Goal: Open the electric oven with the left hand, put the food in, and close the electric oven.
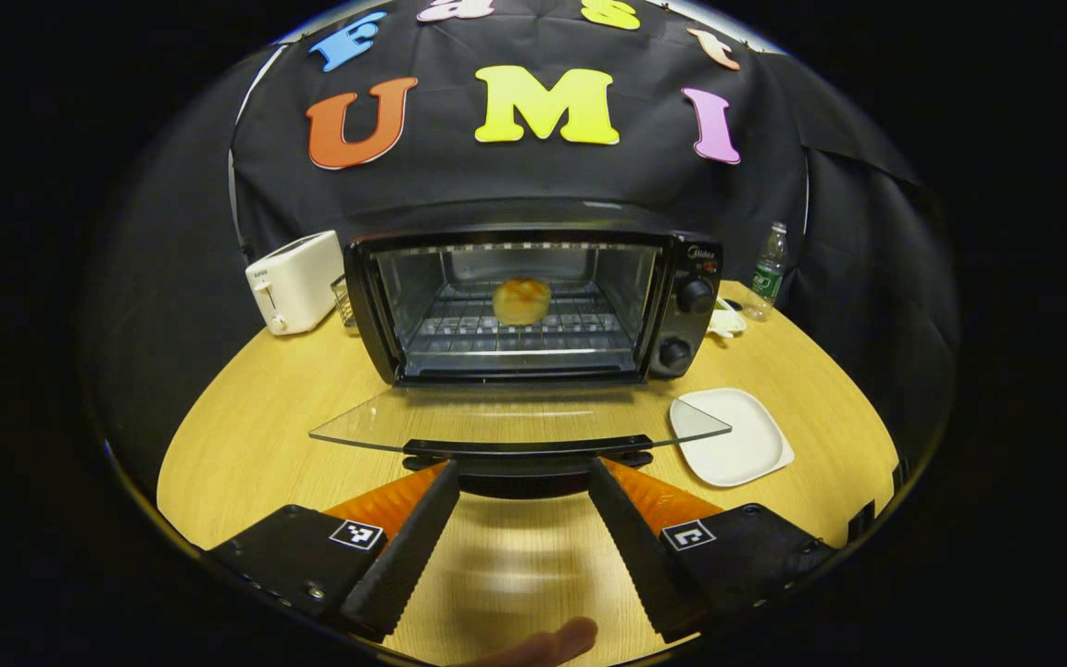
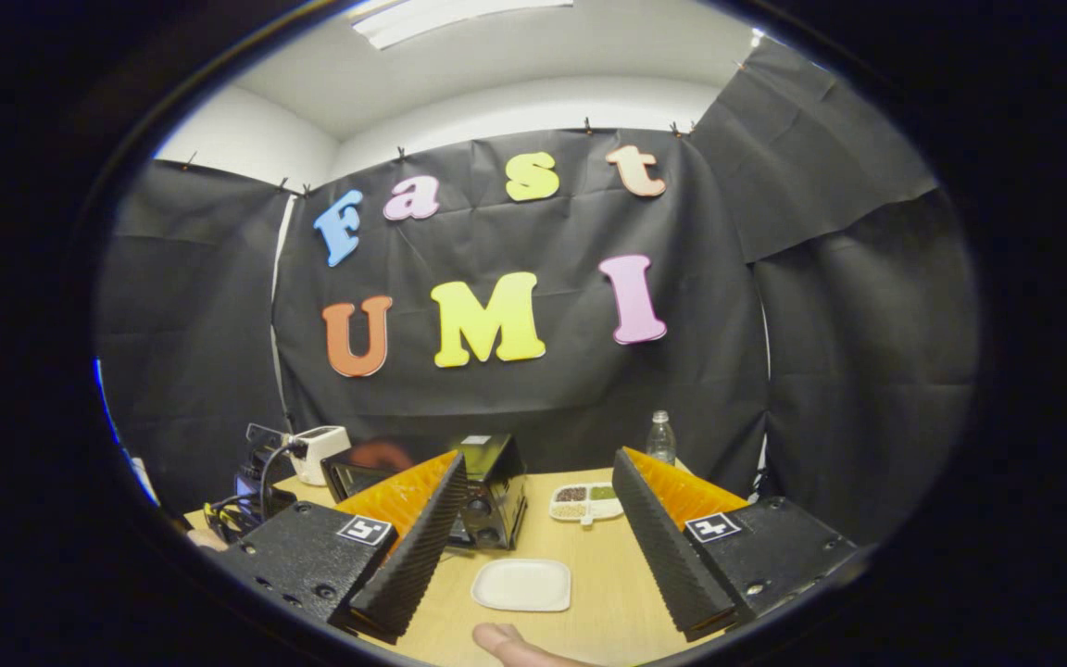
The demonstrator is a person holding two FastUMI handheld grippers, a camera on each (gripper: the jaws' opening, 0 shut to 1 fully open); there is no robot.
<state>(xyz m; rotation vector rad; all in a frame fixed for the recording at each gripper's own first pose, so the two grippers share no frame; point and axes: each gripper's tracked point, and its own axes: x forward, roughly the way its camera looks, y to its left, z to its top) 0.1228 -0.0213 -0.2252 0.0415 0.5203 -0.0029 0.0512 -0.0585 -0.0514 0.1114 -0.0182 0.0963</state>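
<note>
Left tool (image 1: 522, 468) apart at oven (image 1: 533, 306) door (image 1: 520, 421) handle, maybe touching; bun (image 1: 521, 301) inside.

Glossy clear glass oven door (image 1: 515, 421); metal wire rack (image 1: 520, 326); smooth pale wood-grain table (image 1: 246, 435); matt white plate (image 1: 731, 435); glossy toaster (image 1: 294, 281).

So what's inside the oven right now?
A round golden bun sits on the wire rack inside the electric oven. Its glass door lies open, flat. Under the rack, the oven floor is too dark to make out.
</note>
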